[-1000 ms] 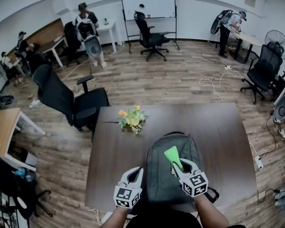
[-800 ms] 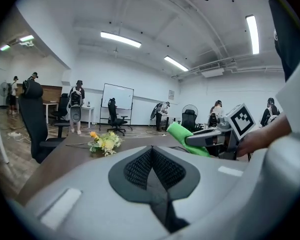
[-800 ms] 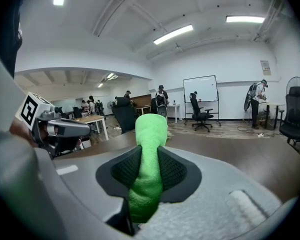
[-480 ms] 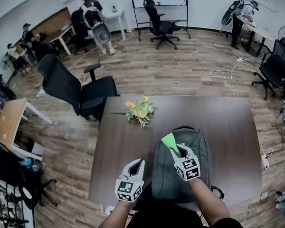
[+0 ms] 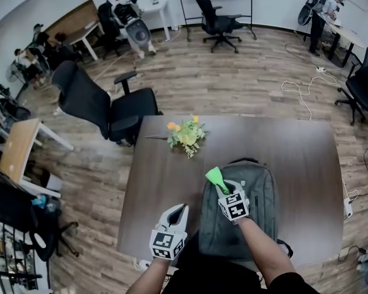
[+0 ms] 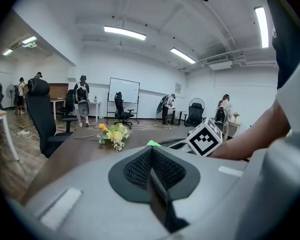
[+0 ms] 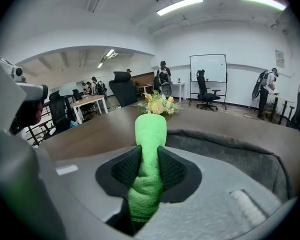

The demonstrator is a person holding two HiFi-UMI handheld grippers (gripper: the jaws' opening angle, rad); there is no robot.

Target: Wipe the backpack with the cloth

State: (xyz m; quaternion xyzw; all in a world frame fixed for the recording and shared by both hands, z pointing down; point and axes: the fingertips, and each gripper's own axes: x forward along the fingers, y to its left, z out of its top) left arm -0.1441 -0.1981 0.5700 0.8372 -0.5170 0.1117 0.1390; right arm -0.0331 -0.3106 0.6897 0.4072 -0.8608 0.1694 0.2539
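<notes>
Green cloth (image 5: 216,177) inside right tool (image 5: 223,191)

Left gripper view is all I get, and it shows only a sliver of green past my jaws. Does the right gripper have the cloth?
Observer: Yes. The right gripper is shut on the green cloth, which sticks out ahead of its jaws.
Operator: Is it over the backpack?
Observer: In the head view it is above the far left part of the grey backpack. I cannot tell whether the cloth touches it.
Operator: And where does my left gripper sit?
Observer: The left gripper is over the table, beside the backpack's left edge.
</notes>
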